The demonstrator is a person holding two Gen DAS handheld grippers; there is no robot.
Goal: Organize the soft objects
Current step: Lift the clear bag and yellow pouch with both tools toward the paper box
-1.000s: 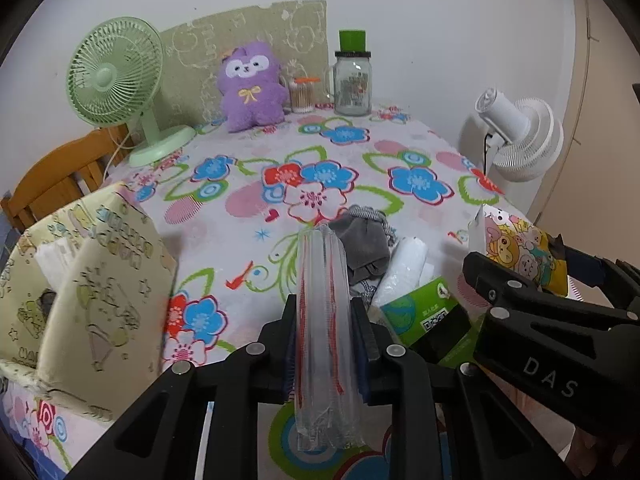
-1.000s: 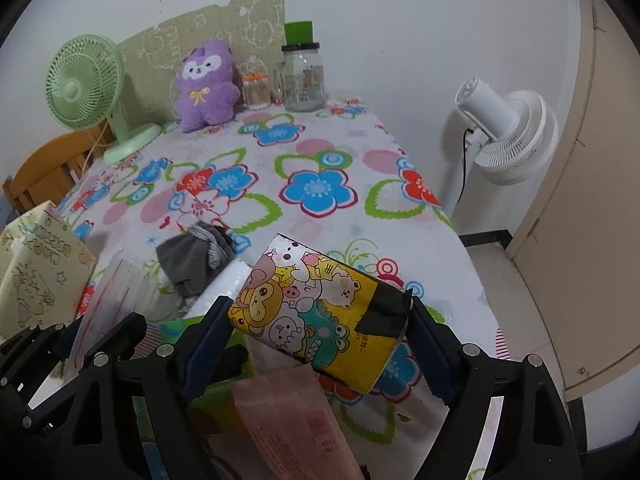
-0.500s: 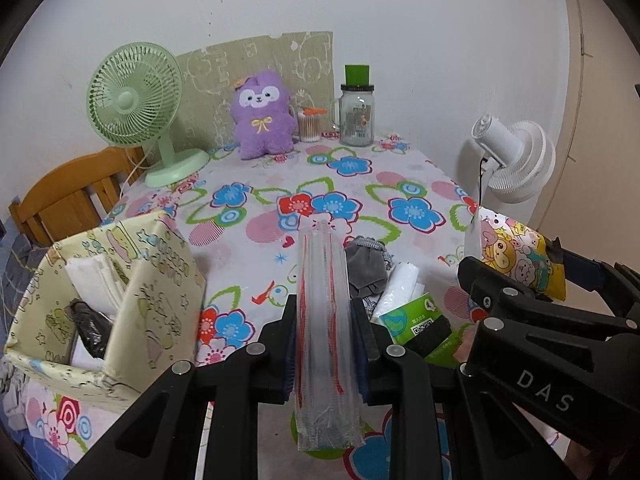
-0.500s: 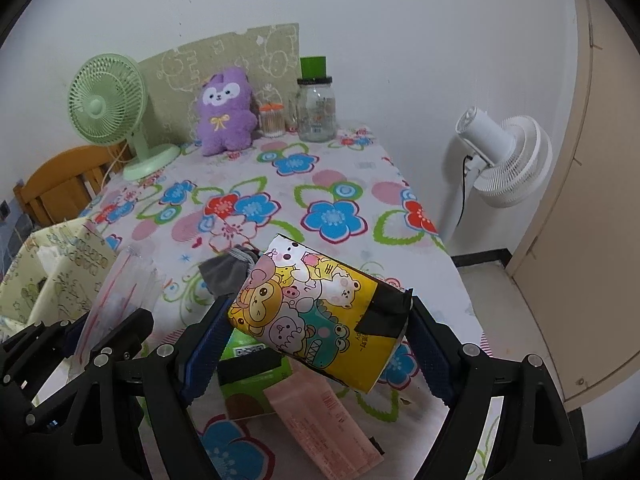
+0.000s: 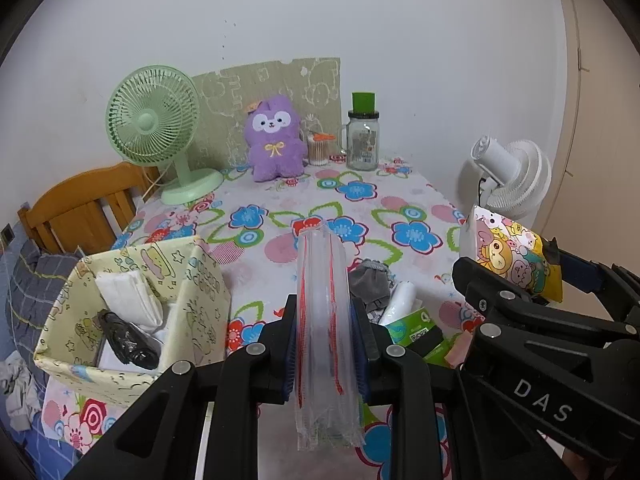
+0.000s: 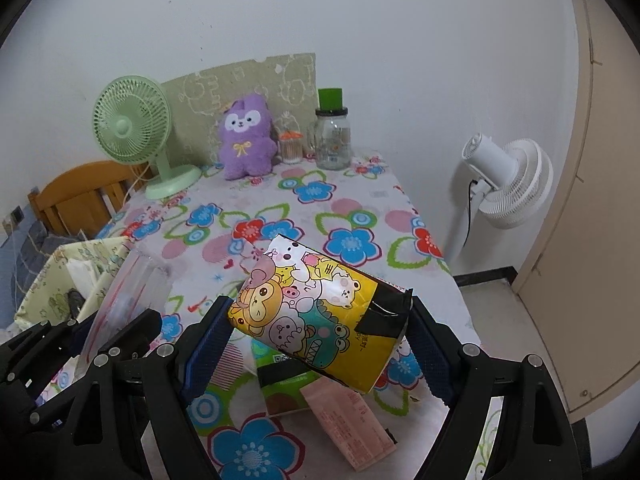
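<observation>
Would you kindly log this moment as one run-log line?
left gripper: shut on clear bag stack | right gripper: shut on cartoon pack | box: left of both

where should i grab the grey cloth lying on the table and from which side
Pinch the raised, bunched middle of the grey cloth from straight above. It lies crumpled on the table, pressed against the white roll on its right, so a sideways approach would likely snag that roll.

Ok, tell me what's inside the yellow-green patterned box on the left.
The patterned box holds folded white cloth or tissue toward the back and a crumpled black plastic bag in front, over something white. Its near wall hides the bottom, so anything lower can't be seen.
</observation>
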